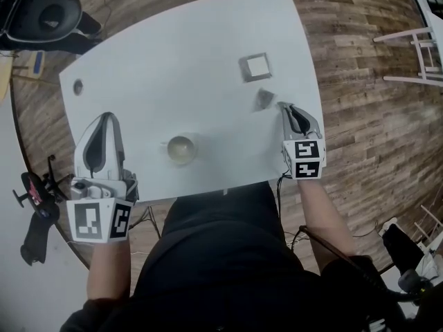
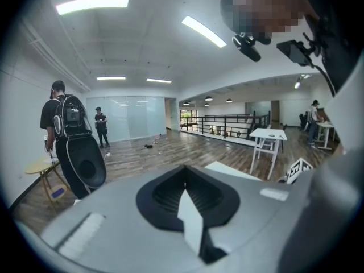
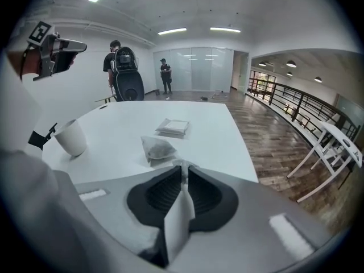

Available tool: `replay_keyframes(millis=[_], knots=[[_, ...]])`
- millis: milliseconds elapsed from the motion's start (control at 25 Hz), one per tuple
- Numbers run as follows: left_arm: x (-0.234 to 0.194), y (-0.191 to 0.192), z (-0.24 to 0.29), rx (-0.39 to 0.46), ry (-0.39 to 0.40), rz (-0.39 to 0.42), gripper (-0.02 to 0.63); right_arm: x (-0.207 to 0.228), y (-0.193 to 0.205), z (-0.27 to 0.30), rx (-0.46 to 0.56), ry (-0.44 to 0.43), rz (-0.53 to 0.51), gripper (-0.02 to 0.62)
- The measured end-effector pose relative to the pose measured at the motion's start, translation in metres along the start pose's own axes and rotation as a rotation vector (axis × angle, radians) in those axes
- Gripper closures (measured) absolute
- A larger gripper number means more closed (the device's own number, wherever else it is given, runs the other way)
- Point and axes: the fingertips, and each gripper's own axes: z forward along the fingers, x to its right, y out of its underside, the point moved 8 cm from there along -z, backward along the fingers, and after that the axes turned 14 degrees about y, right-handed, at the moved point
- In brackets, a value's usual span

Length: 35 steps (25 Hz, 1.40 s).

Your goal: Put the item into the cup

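Note:
A pale cup (image 1: 181, 149) stands upright on the white table (image 1: 173, 54), near its front edge. It also shows at the left of the right gripper view as the cup (image 3: 71, 137). A grey tea bag (image 1: 264, 99) lies to the cup's right and further back. My right gripper (image 1: 282, 105) sits just right of the tea bag (image 3: 156, 148). The right gripper (image 3: 182, 165) is shut, with a small white paper tag pinched at its tips. My left gripper (image 1: 107, 116) hovers over the table's front left, shut and empty. In its own view the left gripper (image 2: 183, 169) points out into the room.
A square stack of white packets (image 1: 256, 66) lies behind the tea bag. A small round hole (image 1: 77, 86) marks the table's left side. A black chair (image 1: 41, 12) stands at the far left and a white chair (image 1: 422, 54) at the right. People stand far off.

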Motion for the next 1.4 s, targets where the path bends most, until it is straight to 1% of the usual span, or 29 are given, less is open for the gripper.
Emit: replay_keyframes(millis=[80, 400, 560, 840, 1120, 1400], knots=[[0.0, 0.001, -0.002, 0.004, -0.007, -0.002, 0.6, 0.0, -0.002, -0.001, 0.013, 0.007, -0.002, 0.569], [-0.001, 0.003, -0.017, 0.035, -0.027, -0.013, 0.6, 0.0, -0.013, -0.013, 0.044, 0.024, -0.006, 0.572], [0.0, 0.004, -0.021, 0.058, -0.029, -0.016, 0.6, 0.003, -0.021, -0.019, 0.076, 0.035, -0.01, 0.572], [0.002, -0.003, -0.035, 0.127, -0.045, 0.004, 0.6, 0.012, -0.042, -0.038, 0.156, 0.076, -0.007, 0.572], [-0.004, -0.01, -0.056, 0.2, -0.072, 0.029, 0.6, 0.013, -0.068, -0.055, 0.226, 0.094, -0.012, 0.572], [-0.012, -0.015, -0.07, 0.262, -0.071, 0.048, 0.6, 0.008, -0.097, -0.076, 0.307, 0.113, -0.018, 0.572]])
